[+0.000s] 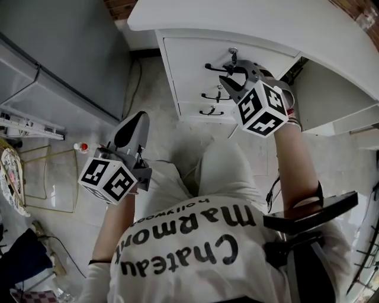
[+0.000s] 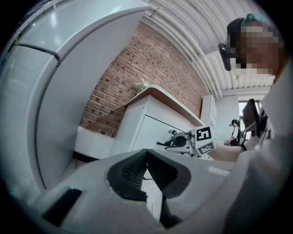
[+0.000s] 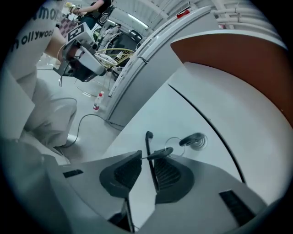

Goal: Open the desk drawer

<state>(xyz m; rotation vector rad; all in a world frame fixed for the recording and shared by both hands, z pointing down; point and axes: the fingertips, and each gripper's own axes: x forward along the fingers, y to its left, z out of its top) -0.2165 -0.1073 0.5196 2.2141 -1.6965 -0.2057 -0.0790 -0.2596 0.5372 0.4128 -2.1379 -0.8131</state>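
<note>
- The top drawer (image 1: 188,54) sits just under the desk top (image 1: 237,18), the highest of three in the desk's front; from my head view it looks flush with the desk, though the angle is steep and I can't be sure.
- Its black handle (image 3: 148,141) runs between the jaws of the right gripper (image 3: 149,156), up against the desk front.
- Those jaws are narrow: the handle lies along one pad, and a slit of white drawer front shows between it and the other pad.
- A small metal key fitting (image 3: 194,140) sits on the drawer front just past the handle.
- The two lower drawer handles (image 1: 213,103) hang free below.
- The left gripper (image 1: 140,117) hangs well away from the desk, low over the floor beside my knee, jaws pressed together at the tips with nothing between them.
</note>
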